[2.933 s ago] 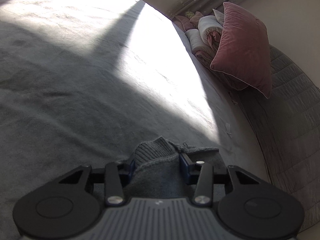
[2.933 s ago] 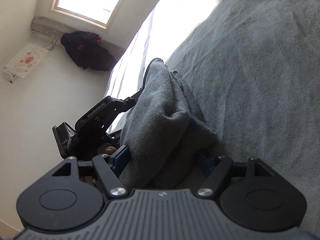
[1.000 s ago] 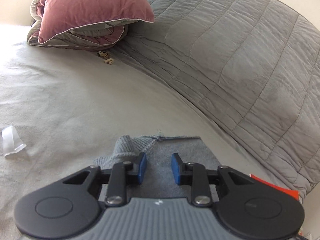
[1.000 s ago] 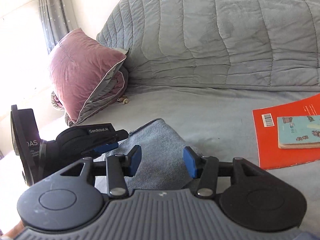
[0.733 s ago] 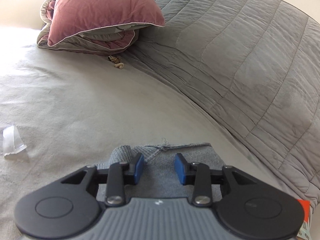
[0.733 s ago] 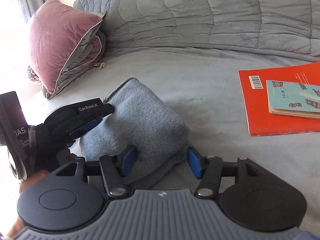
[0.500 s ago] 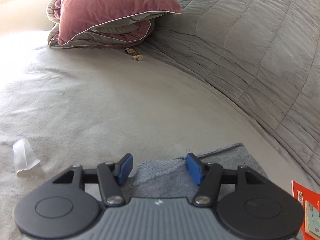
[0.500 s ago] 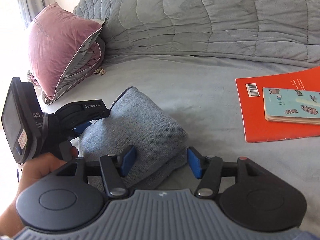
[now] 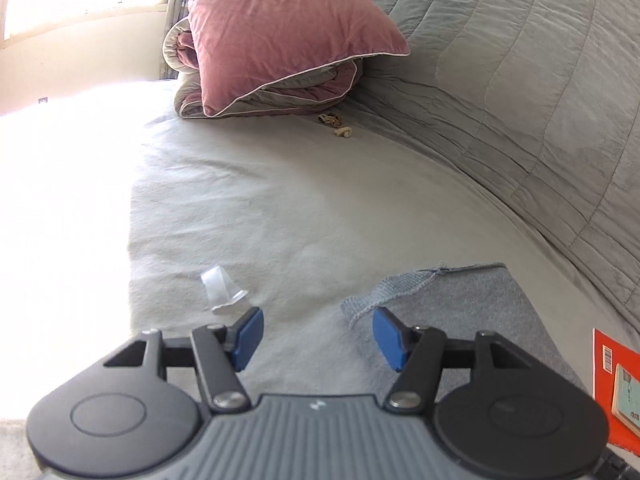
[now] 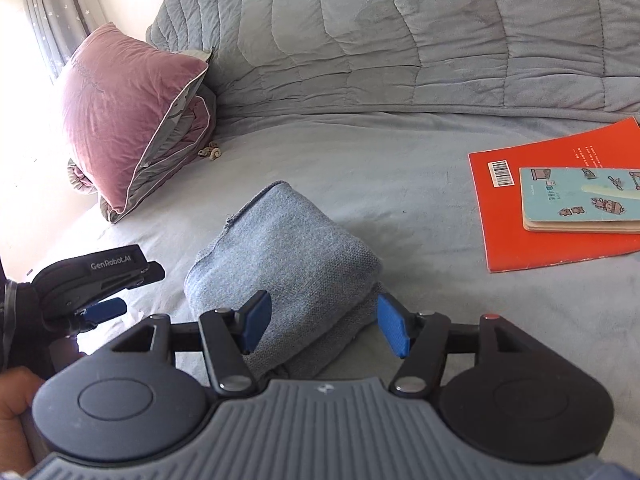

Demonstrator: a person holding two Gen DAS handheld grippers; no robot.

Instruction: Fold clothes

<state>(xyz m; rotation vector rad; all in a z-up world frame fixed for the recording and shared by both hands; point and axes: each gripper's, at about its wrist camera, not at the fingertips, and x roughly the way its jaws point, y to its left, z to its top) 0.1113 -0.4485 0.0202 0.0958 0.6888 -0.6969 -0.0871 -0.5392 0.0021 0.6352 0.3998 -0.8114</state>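
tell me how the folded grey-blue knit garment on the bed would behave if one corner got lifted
The folded grey-blue knit garment looks soft and floppy, so its layers would probably sag and unfold. Its loose ribbed edge already curls, so it would likely drape. It seems unlikely to slide on the grey bedsheet.

My bed sheet [image 10: 400, 160] runs pale grey beneath me; a quilted grey cover [image 10: 400, 40] rises at twelve o'clock, curtains [image 10: 52, 20] and glaring window light at ten.

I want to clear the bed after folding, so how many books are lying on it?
2. An orange book lies on the bed's right side, and a smaller blue book rests on top of it. More could be hidden outside the view.
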